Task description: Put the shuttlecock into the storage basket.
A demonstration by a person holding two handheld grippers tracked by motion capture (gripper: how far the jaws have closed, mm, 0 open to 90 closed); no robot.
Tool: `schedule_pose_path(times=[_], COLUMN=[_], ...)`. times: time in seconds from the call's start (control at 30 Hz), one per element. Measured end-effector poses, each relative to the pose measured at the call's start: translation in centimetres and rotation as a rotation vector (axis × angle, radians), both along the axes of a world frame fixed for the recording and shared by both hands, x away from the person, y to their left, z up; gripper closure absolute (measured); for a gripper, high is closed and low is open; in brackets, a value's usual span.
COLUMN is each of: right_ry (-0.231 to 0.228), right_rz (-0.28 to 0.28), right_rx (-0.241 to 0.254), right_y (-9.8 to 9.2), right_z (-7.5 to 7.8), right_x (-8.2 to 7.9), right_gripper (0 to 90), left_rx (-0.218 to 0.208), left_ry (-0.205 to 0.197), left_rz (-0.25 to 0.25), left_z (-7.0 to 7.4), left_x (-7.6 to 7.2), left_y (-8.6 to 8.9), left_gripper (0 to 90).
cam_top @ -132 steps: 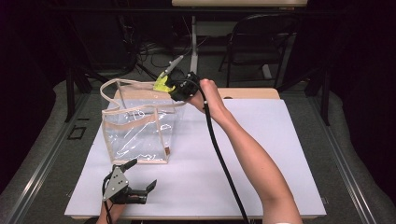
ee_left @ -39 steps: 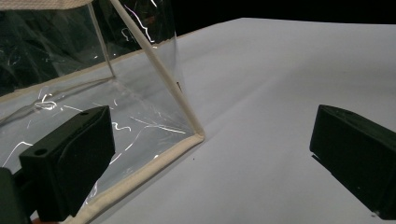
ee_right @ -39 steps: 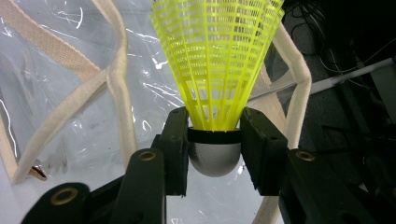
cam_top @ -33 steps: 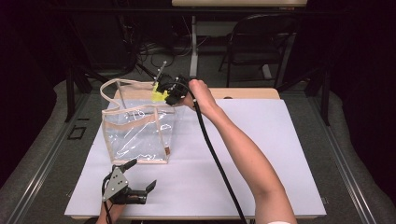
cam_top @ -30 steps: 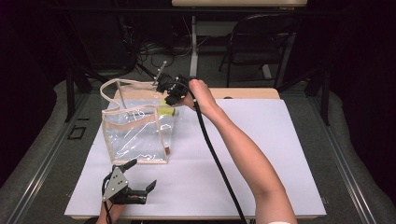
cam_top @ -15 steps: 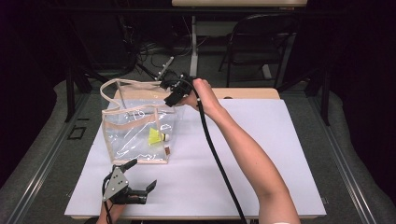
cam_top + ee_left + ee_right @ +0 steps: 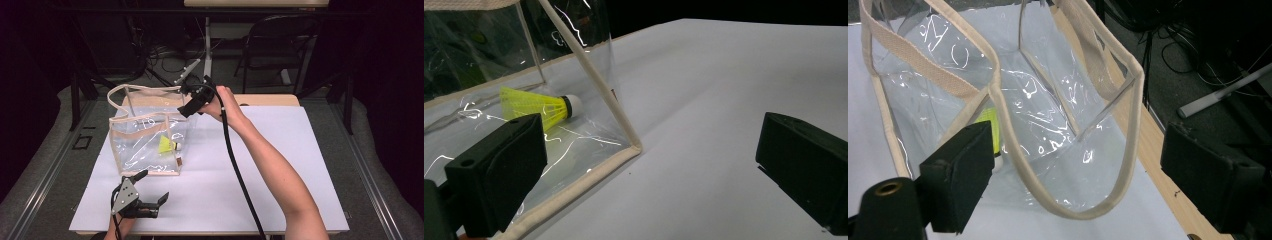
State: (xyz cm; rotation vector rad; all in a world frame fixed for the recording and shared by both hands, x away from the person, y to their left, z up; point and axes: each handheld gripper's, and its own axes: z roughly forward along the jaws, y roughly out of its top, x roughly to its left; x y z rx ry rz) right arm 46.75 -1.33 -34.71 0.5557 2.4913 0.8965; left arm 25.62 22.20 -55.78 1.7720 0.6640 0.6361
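Since the earlier frames, the yellow shuttlecock (image 7: 165, 145) has left your right claw (image 7: 192, 96) and now lies on the floor of the clear bag (image 7: 145, 145), its white tip pointing toward the bag's near right corner. Your right claw has its jaws apart and empty, held above the bag's far right corner, over the open mouth. Looking along it, you see the beige handle (image 7: 998, 100) looping just below and ahead of the jaws, and a patch of the shuttlecock (image 7: 989, 127) showing through the clear wall beside the left jaw.

Your left claw (image 7: 144, 197) sits low on the white tabletop (image 7: 280, 165), just in front of the bag's near right corner, jaws wide apart with nothing between them. From its own camera the shuttlecock (image 7: 536, 104) lies just beyond the left jaw, behind the clear wall, and the bag's beige corner seam (image 7: 594, 82) runs slantwise between you and it. That wall and seam stand between this claw and the shuttlecock.

Beyond the right claw, past the wooden table edge (image 7: 270, 100), you have a dark floor with tangled cables (image 7: 150, 60), a grey table leg (image 7: 1218, 92) and a black chair (image 7: 280, 45). The right claw's black cable (image 7: 237, 170) trails back along your forearm (image 7: 270, 165).
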Motion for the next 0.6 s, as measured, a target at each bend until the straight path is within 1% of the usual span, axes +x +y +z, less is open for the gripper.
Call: schedule_pose_path(times=[0.27,0.47,0.53,0.6], right_ry=[0.005,-0.018,-0.019,-0.017], right_rz=[-0.007,-0.012,-0.024,-0.024], right_rx=[0.010,-0.001,0.005,0.004], right_y=[-0.9,-1.6,-1.9,-2.2], right_z=[-0.5,-0.8,-0.9,-1.0], right_x=[-0.9,-1.5,-1.8,-2.1], right_gripper=[7.0,2.1,0.9,0.2], left_rx=[0.001,0.000,0.001,0.001], left_ry=[0.000,-0.001,0.001,0.001], left_rz=[0.005,0.006,0.006,0.006], left_z=[0.0,0.0,0.0,0.0], left_x=[-0.2,-0.3,-0.3,-0.4], left_y=[0.2,0.3,0.3,0.3], left_gripper=[0.0,0.1,0.0,0.1])
